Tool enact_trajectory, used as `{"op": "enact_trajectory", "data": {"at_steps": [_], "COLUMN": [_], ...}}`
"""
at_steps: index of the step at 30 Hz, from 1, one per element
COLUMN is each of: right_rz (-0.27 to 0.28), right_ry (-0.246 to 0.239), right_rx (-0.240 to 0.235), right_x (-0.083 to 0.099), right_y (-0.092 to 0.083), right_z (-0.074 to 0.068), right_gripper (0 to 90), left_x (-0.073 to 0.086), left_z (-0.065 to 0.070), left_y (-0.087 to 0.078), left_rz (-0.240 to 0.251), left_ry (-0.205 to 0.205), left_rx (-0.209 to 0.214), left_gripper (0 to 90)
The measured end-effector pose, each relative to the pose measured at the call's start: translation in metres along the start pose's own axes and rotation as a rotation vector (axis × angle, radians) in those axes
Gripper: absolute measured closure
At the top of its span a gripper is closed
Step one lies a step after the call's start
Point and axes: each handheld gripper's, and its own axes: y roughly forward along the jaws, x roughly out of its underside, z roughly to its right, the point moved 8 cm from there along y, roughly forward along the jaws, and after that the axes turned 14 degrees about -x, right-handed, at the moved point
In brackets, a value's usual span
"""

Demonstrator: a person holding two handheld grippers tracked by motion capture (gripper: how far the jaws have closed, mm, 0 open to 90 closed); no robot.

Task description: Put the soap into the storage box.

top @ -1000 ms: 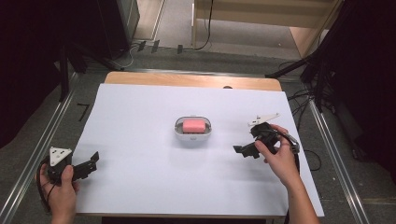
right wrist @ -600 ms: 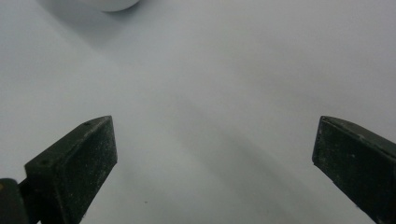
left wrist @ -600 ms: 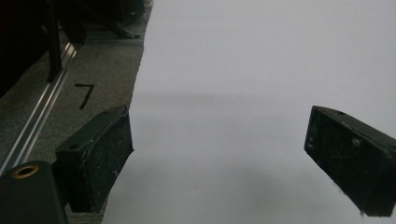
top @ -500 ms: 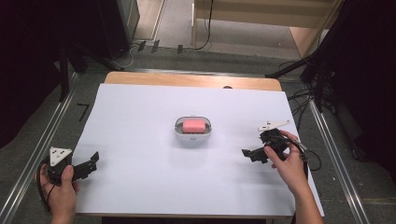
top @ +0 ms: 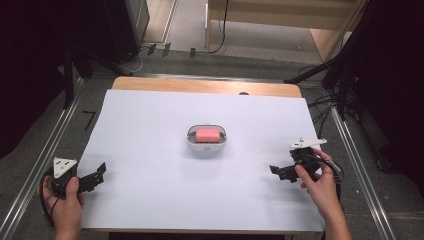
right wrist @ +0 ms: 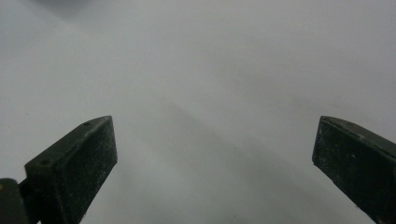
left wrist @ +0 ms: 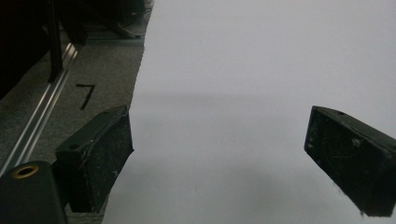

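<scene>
A pink soap bar (top: 207, 134) lies in a white oval dish (top: 191, 141) at the middle of the white table sheet (top: 150, 120). My left gripper (top: 95, 176) rests at the sheet's near left edge, held by a hand, its jaws wide apart with nothing between them (left wrist: 217, 149). My right gripper (top: 278, 172) is low over the sheet at the near right, also held by a hand. Its jaws stand wide apart over bare white sheet (right wrist: 212, 154). Both grippers are well away from the dish.
A wooden table edge (top: 205, 86) shows beyond the sheet. Metal rails (top: 45, 150) run along both sides on grey floor, with a black "7" mark (top: 89, 119) at the left. Cables (top: 325, 107) lie at the right, and dark stands at the back.
The right hand has drawn its gripper back toward the near right corner, away from the dish. The left gripper has stayed in place.
</scene>
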Motion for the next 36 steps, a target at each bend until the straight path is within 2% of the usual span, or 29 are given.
{"op": "enact_trajectory", "data": {"at_steps": [1,13,20,22,28,36], "right_rz": [0.016,0.075,0.110,0.138,0.150,0.212], "right_ry": [0.017,0.071,0.086,0.086,0.107,0.122], "right_rx": [0.003,0.025,0.042,0.044,0.049,0.066], "right_x": [0.005,0.035,0.051,0.059,0.074,0.090], "right_y": [-0.003,-0.020,-0.030,-0.037,-0.041,-0.049], "right_z": [0.002,0.015,0.018,0.019,0.023,0.026], "right_gripper": [0.4,0.4,0.4,0.4,0.5,0.5], "left_x": [0.000,0.000,0.000,0.000,0.000,0.000], "left_z": [0.000,0.000,0.000,0.000,0.000,0.000], "left_y": [0.000,0.000,0.000,0.000,0.000,0.000], "left_rz": [0.001,0.002,0.003,0.004,0.002,0.005], "left_ry": [0.001,-0.005,-0.003,-0.003,-0.001,-0.003], "left_rx": [-0.003,-0.001,-0.004,-0.002,-0.006,-0.003], "left_gripper": [8.2,8.2,8.2,8.2,8.2,8.2]}}
